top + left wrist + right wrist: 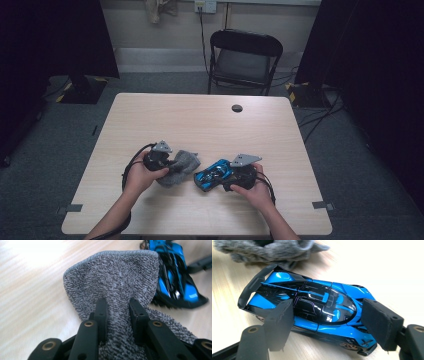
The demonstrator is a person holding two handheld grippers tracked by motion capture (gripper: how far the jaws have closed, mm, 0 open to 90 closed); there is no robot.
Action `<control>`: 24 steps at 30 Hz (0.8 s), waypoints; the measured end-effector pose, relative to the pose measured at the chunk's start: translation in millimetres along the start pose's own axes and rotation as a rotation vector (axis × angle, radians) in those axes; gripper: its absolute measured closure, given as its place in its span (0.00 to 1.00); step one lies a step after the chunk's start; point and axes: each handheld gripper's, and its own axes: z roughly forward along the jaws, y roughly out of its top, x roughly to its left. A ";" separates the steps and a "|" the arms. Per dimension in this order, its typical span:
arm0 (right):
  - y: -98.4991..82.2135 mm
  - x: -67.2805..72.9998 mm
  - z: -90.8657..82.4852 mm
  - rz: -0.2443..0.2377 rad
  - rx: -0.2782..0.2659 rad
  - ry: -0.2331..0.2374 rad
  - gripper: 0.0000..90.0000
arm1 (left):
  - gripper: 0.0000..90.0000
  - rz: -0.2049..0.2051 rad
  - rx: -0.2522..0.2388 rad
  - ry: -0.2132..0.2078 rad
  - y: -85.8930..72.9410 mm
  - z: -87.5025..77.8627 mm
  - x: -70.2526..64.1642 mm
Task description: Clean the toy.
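While the left gripper (172, 161) has its jaws clenched on the grey cloth (117, 287), the blue car (312, 307) lies on the desk (200, 120) just right of it, crosswise between the right gripper's (327, 322) jaws, which clamp its sides.

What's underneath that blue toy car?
The blue toy car rests on the bare wooden table, held across its sides by the right gripper. Its body covers its underside and the spot beneath. The grey cloth lies beside it, not under it.
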 end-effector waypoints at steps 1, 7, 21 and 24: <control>0.0 0.0 0.0 0.000 0.000 0.000 0.29 | 0.80 0.001 0.006 -0.005 -4.1 -2.5 -2.4; 0.1 0.3 0.0 0.000 0.001 -0.001 0.29 | 0.80 0.011 0.020 -0.004 -21.4 0.0 -14.9; 0.4 0.2 0.1 0.001 0.003 0.000 0.29 | 0.80 0.064 0.032 -0.089 -24.7 8.6 -44.1; 0.4 0.3 0.1 0.001 0.003 -0.001 0.29 | 0.80 0.069 0.041 -0.100 -25.0 7.9 -47.7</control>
